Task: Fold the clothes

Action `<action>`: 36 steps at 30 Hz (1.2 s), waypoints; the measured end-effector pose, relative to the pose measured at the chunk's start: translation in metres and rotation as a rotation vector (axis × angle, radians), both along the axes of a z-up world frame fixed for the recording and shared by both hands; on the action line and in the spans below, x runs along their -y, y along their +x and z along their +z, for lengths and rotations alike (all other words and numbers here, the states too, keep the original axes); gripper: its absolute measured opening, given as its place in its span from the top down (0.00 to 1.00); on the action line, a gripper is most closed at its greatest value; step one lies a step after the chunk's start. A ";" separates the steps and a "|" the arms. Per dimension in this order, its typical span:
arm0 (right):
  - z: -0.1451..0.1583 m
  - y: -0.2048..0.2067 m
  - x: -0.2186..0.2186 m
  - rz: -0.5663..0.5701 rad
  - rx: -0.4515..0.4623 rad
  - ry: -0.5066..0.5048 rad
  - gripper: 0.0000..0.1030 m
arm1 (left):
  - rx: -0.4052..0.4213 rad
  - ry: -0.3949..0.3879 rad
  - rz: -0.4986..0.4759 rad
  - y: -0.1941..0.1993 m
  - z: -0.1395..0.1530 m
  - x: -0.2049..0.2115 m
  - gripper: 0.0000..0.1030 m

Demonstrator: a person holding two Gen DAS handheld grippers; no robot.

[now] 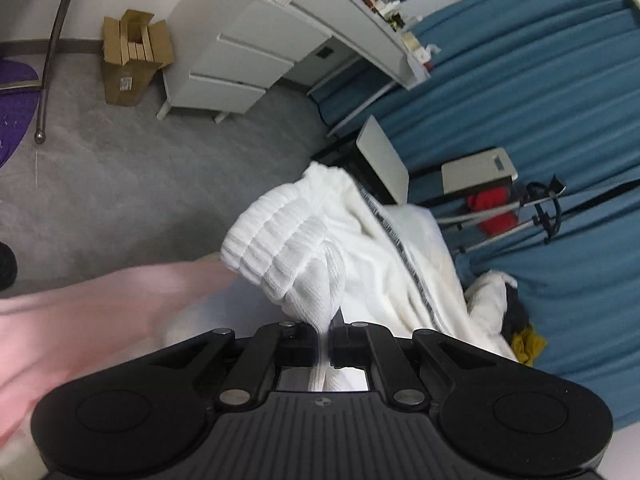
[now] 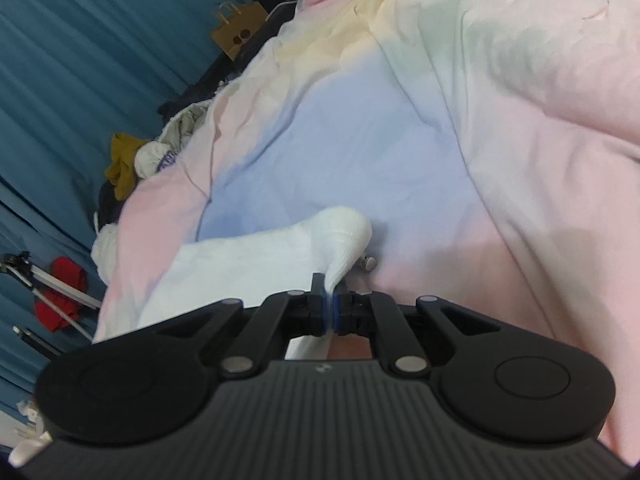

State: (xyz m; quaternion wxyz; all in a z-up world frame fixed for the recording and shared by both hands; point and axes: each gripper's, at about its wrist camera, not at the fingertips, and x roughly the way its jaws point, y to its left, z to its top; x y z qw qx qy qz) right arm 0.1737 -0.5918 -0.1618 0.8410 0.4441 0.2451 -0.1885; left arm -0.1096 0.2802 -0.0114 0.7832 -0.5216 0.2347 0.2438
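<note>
A: What is the left gripper [image 1: 331,334] doing?

B: It is clenched on a ribbed edge of the white garment [image 1: 360,256]. The cloth bunches up from the jaws toward the middle of the frame, then trails off to the lower right, a dark striped band [image 1: 404,256] running along it.

A: And the right gripper [image 2: 331,306]?

B: Also clamped on the same white garment [image 2: 280,256], on another ribbed edge. From there the cloth spreads to the left of the frame, over the pastel bedspread [image 2: 500,128].

A: So which way does the garment lie?

B: My guess is it stretches between the two grippers, each gripping one end, so neither is nearer. The coming fold likely turns on bringing those held edges together or laying them flat on the bedspread.

A: Anything nearby?

B: A pile of clothes [image 2: 132,160] by the blue curtain [image 2: 72,52].
</note>
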 end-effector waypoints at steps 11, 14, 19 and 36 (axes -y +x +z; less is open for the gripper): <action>-0.002 0.001 -0.014 0.028 -0.172 -0.164 0.93 | -0.145 0.107 -0.114 0.019 -0.048 0.002 0.81; 0.006 0.000 -0.020 0.021 -0.157 -0.194 0.91 | -0.182 0.148 -0.151 0.026 -0.046 0.006 0.70; 0.018 0.001 -0.029 0.009 -0.185 -0.279 0.76 | -0.224 0.261 -0.168 0.025 -0.028 0.015 0.26; 0.117 -0.034 -0.140 0.328 0.177 -0.528 0.21 | -0.063 0.763 -0.409 0.082 0.049 0.171 0.04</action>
